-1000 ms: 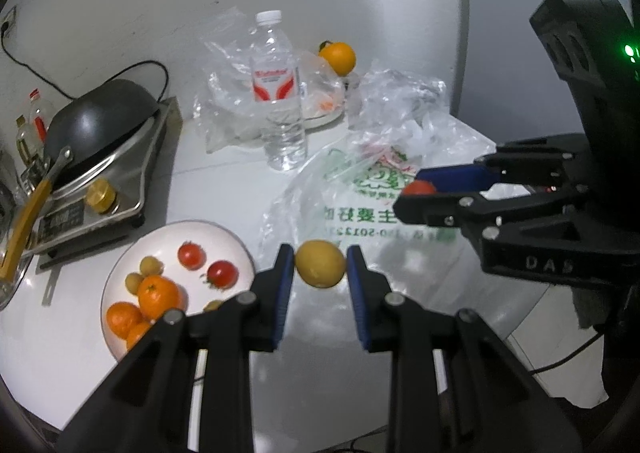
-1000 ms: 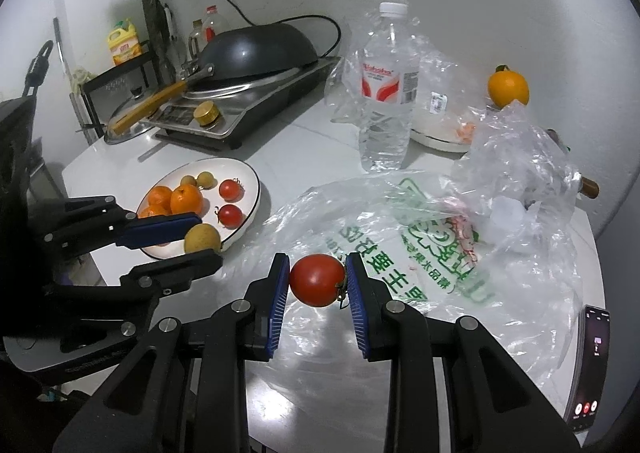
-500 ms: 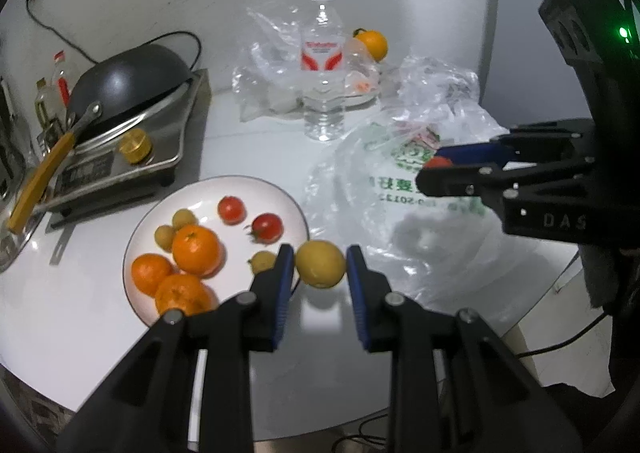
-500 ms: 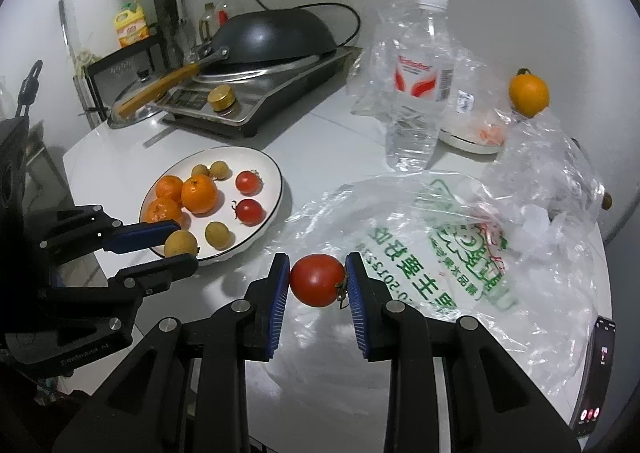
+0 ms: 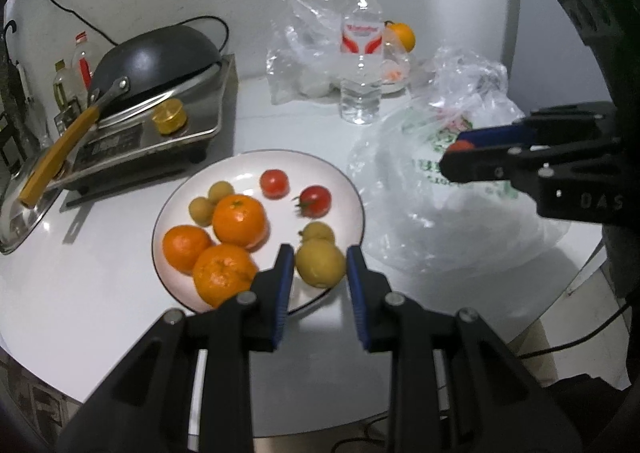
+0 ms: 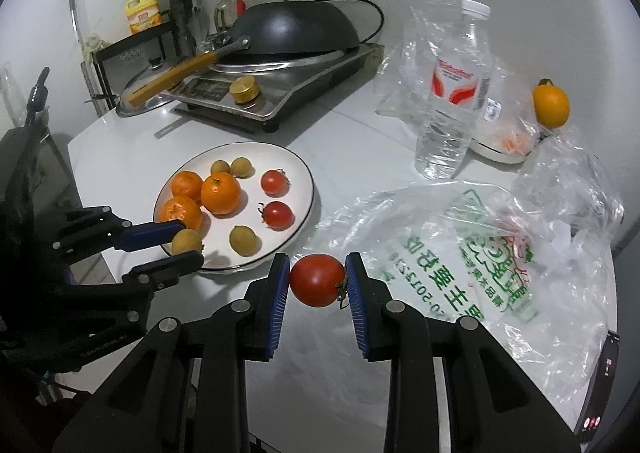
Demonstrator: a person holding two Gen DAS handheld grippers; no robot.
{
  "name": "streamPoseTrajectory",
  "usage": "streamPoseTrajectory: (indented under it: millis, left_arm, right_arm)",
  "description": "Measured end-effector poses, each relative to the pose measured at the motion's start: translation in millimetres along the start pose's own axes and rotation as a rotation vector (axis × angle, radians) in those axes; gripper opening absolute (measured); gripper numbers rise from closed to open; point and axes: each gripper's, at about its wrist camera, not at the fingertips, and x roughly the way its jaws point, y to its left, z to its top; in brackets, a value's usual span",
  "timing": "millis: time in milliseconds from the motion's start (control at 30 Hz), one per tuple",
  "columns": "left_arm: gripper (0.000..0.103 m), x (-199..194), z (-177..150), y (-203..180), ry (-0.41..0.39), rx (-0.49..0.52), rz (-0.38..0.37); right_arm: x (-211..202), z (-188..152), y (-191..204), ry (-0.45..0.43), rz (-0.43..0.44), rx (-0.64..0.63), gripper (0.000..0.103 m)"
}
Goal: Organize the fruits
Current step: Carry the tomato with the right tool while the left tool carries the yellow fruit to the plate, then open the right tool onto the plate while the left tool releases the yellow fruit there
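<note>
Fruits, on white plate (image 5: 340, 177) at table's near left: three oranges (image 5: 239, 219), two tomatoes (image 5: 316, 200), three small yellow fruits (image 5: 202, 210). Left gripper (image 5: 320, 270): clamped on a yellow fruit (image 5: 320, 264), over the plate's near rim. Right gripper (image 6: 318, 280): clamped on a tomato (image 6: 317, 280), above bare table just right of the plate. Plastic bag (image 6: 460, 253) right of plate. Bottle (image 6: 456, 93) far right, lone orange (image 6: 551, 106) beyond. Wok (image 6: 294, 29) on cooker, far left.

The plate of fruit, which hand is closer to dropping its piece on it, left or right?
Left. The left gripper holds its yellow fruit over the near rim of the plate, while the right gripper holds its tomato short of the plate, over bare table.
</note>
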Motion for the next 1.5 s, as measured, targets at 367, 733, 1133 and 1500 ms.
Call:
streamPoseTrajectory:
  millis: [367,733,1133,1500]
  left_arm:
    - [0.028,15,-1,7,0.022,0.008,0.003]
    - [0.028,23,-2,12,0.033,0.02,-0.004]
    - [0.029,29,1,15,0.04,0.018,-0.024]
    - [0.029,14,8,25,-0.006,-0.006,-0.011]
  right_arm:
    - [17,7,13,0.021,0.022,-0.02,0.031]
    - [38,16,21,0.038,0.043,-0.028,0.031]
    - [61,27,25,0.055,0.069,-0.035,0.031]
    - [75,36,28,0.061,0.084,-0.044,0.031]
